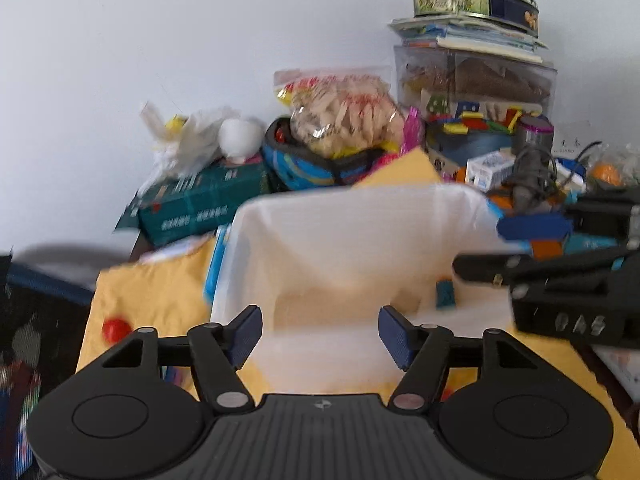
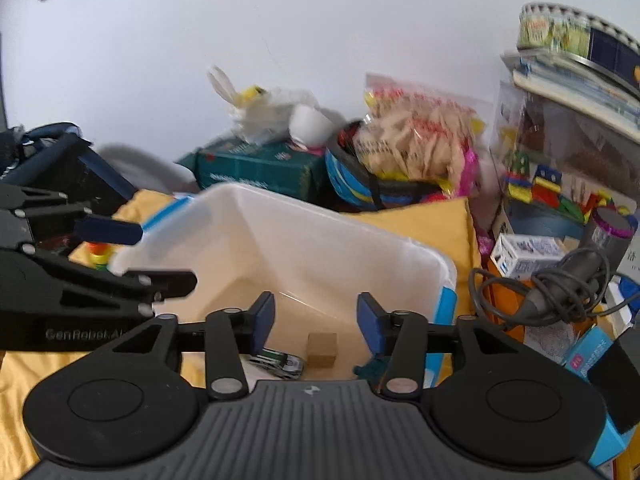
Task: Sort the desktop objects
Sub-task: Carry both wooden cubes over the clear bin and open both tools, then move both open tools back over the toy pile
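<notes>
Yellow cloth [image 2: 424,220] underlies the bin [image 2: 280,232]; wooden block [image 2: 321,350] seemingly inside, between right jaws.

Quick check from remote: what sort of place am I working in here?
Probably a home desk or table against a plain wall, heavily cluttered: a white storage bin on a yellow cloth, a snack bag, and a hair dryer with its cord.

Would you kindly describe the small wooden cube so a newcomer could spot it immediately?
Find the white plastic bin on the yellow cloth. On its floor, the wooden cube sits between a toy car and a dark teal piece; it alone is plain tan and boxy.
</notes>
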Demonstrator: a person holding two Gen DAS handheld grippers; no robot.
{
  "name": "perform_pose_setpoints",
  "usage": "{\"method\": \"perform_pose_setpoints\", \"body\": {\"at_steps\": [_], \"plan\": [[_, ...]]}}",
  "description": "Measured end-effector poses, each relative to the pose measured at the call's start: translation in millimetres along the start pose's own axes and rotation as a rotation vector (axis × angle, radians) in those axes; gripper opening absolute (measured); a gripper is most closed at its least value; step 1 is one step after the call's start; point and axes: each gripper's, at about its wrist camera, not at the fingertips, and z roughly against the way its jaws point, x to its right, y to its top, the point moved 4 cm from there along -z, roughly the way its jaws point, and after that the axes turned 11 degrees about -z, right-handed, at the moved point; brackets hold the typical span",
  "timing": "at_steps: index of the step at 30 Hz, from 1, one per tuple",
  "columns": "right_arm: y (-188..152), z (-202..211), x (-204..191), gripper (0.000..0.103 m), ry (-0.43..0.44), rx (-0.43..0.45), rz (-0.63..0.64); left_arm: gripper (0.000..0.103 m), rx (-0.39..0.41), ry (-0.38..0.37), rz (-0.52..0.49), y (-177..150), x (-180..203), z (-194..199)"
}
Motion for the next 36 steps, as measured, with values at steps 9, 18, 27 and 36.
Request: {"method": "perform_pose_setpoints", "body": {"at_steps": [9,18,27,36], "plan": [[-46.6,31.4,-25.4,0.057,0.039,-0.022,0.073,0.068,-0.121,0.001,0.041,-76.7,7.5,14.4],[-115.5,24.6,-36.0,0.057,0.019,-0.183,0.091,0.068,-0.194,-0.046,0.020,-121.6,28.1,24.8],[-162.8,33.7,-28.3,0.058,-0.021,-0.281,0.061,0.068,-0.220,-0.133,-0.088,-139.3,67.9,33.3],[-171.4,43.2,-27.1,0.060,-0.048,-0.289,0.057,0.068,-0.217,-0.183,-0.126,-140.9,88.3,37.7]]}}
